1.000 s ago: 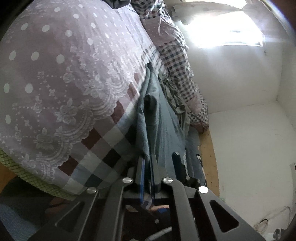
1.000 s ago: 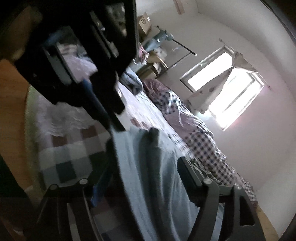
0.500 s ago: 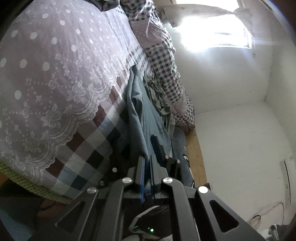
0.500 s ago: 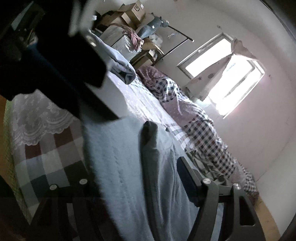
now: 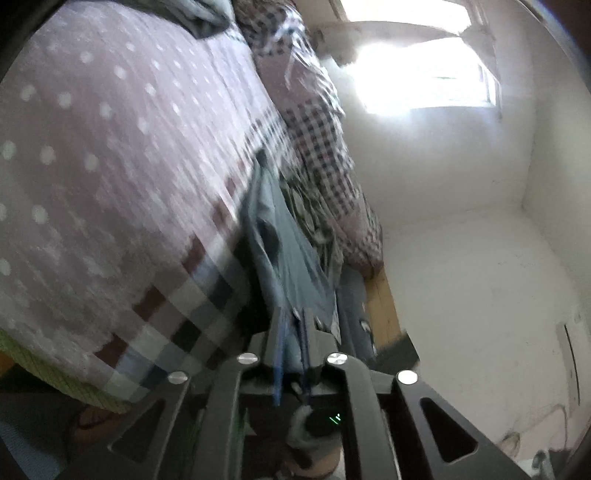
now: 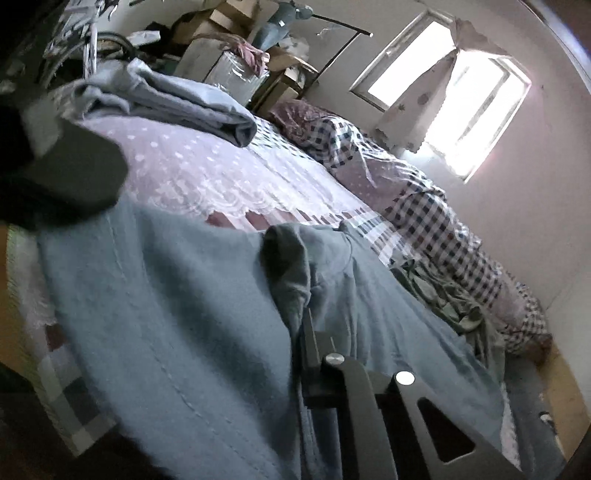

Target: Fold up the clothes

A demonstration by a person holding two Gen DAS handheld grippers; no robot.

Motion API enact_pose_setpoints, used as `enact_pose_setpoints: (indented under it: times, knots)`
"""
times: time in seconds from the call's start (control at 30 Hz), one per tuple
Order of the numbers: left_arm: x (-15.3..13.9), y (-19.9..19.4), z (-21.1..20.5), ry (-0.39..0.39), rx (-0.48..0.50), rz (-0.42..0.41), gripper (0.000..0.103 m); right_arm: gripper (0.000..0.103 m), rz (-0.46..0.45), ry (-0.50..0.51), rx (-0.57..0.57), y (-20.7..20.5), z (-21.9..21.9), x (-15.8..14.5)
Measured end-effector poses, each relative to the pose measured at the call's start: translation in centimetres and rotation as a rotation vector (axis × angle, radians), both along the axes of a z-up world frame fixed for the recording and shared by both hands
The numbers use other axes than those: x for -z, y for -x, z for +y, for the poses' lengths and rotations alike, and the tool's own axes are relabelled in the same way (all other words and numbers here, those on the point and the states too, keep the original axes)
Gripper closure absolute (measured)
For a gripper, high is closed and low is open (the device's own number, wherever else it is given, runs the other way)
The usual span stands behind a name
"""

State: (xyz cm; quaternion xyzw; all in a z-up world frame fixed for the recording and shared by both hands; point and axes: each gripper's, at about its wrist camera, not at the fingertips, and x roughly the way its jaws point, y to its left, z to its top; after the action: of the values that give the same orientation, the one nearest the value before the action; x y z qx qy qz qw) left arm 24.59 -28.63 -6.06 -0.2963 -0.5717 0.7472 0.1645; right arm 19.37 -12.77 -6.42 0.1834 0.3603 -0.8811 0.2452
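Note:
A blue-grey garment point(image 6: 184, 314) lies spread over the near end of the bed, with a folded ridge point(image 6: 288, 254) running up its middle. My right gripper point(image 6: 301, 317) is shut on that ridge. Only its right finger point(image 6: 310, 339) shows; cloth covers the other. In the left wrist view the same garment point(image 5: 291, 266) runs taut from the bed into my left gripper point(image 5: 291, 325). Those jaws are opening, with cloth still filling the narrow gap between the pads.
The bed has a lilac dotted lace cover point(image 5: 110, 147) and a checked quilt point(image 6: 436, 221) along the wall side. Folded grey clothes point(image 6: 177, 103) lie at the far end before stacked boxes point(image 6: 229, 22). A crumpled green garment point(image 6: 443, 299) and wooden floor point(image 5: 380, 295) lie to the right.
The right jaws, wide around the garment's ridge before, have closed on it. The left gripper's dark body slid from mid-view to the left edge of the right view. Left jaws parted slightly.

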Motion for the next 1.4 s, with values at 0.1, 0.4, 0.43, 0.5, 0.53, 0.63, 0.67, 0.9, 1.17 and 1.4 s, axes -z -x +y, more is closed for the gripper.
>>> enact_pose_setpoints:
  times: [0.1,0.4,0.43,0.5,0.53,0.63,0.67,0.9,1.17,1.4]
  knots:
    - [0.0,0.6,-1.3,-0.023,-0.052,0.009,0.041,0.099,-0.029,0.039,-0.019,0.0,0.6,-1.0]
    - [-0.8,8.8,-1.1,0.064,0.045,0.009,0.025,0.099,-0.098,0.147,-0.037,0.9,2.9,-4.7]
    - [-0.8,10.1,-1.1,0.067,0.062,0.012,0.025,0.099,-0.095,0.152,-0.038,0.8,3.1,-5.0]
    - [-0.7,12.8,-0.8,0.065,0.102,0.010,0.023,0.099,-0.093,0.161,-0.042,0.9,3.6,-5.7]
    - [-0.5,14.0,-0.6,0.063,0.117,0.001,0.023,0.099,-0.095,0.167,-0.043,1.0,3.8,-6.0]
    - [0.7,17.5,-0.2,0.048,0.167,-0.047,0.023,0.099,-0.100,0.186,-0.046,1.1,4.6,-6.9]
    - [0.8,18.5,0.1,0.048,0.182,-0.056,0.023,0.099,-0.099,0.190,-0.047,1.1,4.8,-7.1]
    - [1.1,25.6,2.0,0.074,0.225,-0.089,0.023,0.099,-0.106,0.224,-0.042,1.3,6.3,-8.8]
    - [1.3,29.7,2.9,0.074,0.227,-0.097,0.023,0.099,-0.109,0.248,-0.032,1.5,7.5,-10.2]
    - [1.5,32.0,2.7,0.063,0.215,-0.108,0.027,0.099,-0.105,0.258,-0.020,1.3,8.9,-11.1]
